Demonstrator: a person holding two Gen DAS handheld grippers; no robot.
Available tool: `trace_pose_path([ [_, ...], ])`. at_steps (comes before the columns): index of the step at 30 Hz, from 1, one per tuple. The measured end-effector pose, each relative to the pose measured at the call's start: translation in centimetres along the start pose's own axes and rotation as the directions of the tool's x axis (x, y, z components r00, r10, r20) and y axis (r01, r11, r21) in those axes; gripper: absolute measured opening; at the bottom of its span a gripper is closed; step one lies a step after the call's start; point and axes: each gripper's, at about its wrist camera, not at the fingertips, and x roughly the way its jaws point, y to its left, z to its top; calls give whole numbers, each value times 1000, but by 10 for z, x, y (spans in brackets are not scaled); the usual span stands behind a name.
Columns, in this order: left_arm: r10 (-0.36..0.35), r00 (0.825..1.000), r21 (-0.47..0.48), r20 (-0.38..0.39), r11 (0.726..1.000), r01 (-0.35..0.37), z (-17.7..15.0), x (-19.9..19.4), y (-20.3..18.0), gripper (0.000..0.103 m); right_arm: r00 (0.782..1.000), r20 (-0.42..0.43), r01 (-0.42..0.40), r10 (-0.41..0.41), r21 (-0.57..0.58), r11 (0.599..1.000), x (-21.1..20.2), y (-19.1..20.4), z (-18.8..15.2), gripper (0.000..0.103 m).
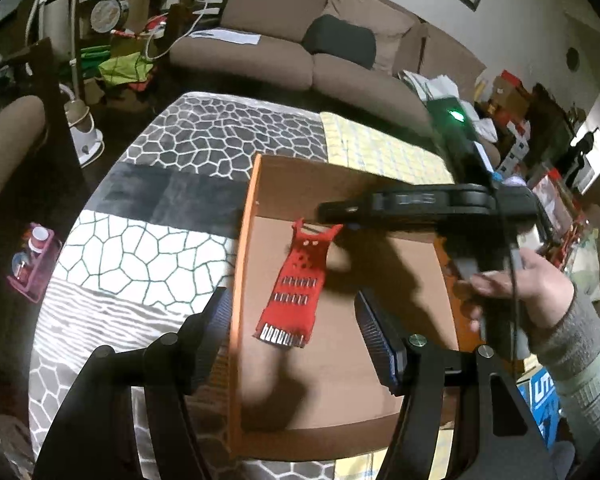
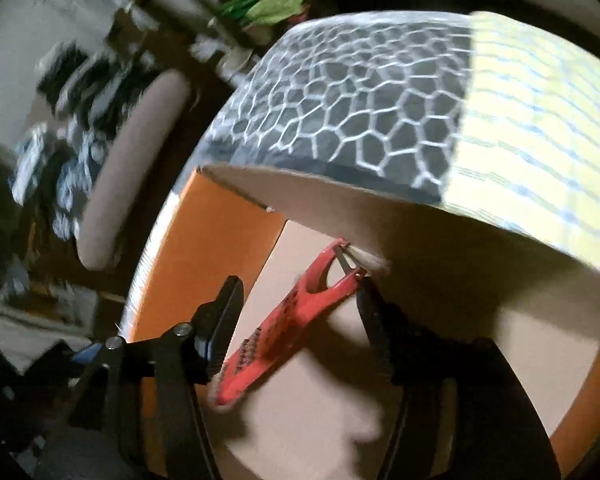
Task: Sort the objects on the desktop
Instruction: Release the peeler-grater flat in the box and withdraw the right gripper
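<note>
- Left wrist view: red dress-shaped piece (image 1: 296, 288) lies flat on the floor of an open cardboard box (image 1: 247, 216) with orange outer walls. Long axis runs near-to-far; strap end points away toward the far wall, hem with its row of silver tabs points back toward the camera.
- Left hand-held gripper (image 1: 296, 332) is spread wide, holding nothing; its fingers straddle the box's left wall, the red piece just ahead between the fingertips' line and apart from both.
- Right hand-held gripper (image 1: 339, 210) reaches in from the right over the strap end; the person's hand (image 1: 527, 292) grips its handle. Its jaw state cannot be told from here.
- Box sits on a surface (image 1: 148, 248) covered with a grey-and-white cell-pattern cloth; yellow checked cloth (image 1: 383, 152) behind the box, brown sofa (image 1: 284, 40) beyond.
- Right wrist view (blurred): the red piece (image 2: 300, 312) runs diagonally, straps up-right near the box's (image 2: 220, 240) far wall, hem down-left.
- Right hand-held gripper (image 2: 300, 304) is spread apart, empty; the right finger (image 2: 373, 320) is just beside the strap end, contact unclear.
</note>
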Motion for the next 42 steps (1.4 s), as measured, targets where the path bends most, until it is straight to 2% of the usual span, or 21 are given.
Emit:
trace_pose_path([
  [2, 0, 1000, 2, 0, 1000, 0, -1, -1, 0, 65, 1000, 17, -9, 9, -1, 1000, -11, -3, -5, 63],
  [5, -3, 1000, 12, -3, 1000, 3, -1, -1, -3, 65, 1000, 26, 19, -18, -35, 999, -18, -2, -8, 64],
  [7, -7, 1000, 18, -7, 1000, 7, -2, 0, -5, 65, 999, -16, 34, -34, -1, 999, -20, -4, -12, 64],
  [10, -9, 1000, 25, -11, 1000, 10, -2, 0, -6, 65, 993, -95, -57, 70, 133, 989, -11, -21, -24, 64],
  [17, 1, 1000, 40, -26, 999, 0, -5, 1, -8, 67, 980, -64, -163, 190, 297, 941, 23, -40, -21, 64],
  [21, -1, 1000, 28, -28, 1000, 1, -4, 1, -4, 67, 979, -84, -154, 185, 286, 946, 42, -30, -19, 64],
  [31, -3, 999, 40, -36, 999, 4, -5, 1, -8, 67, 982, -62, -153, 178, 286, 946, 67, -13, -12, 64],
  [35, 1, 999, 46, -36, 999, 1, -5, 0, -7, 67, 992, -99, -63, 77, 131, 989, 48, -1, -23, 64],
  [38, -16, 1000, 42, -21, 999, 17, -4, -5, -7, 67, 987, -141, -69, 81, 83, 994, 46, 9, -35, 64],
  [42, -19, 999, 44, -26, 999, 20, -6, -4, -9, 67, 982, -158, -84, 105, 137, 987, 66, 9, -35, 47],
])
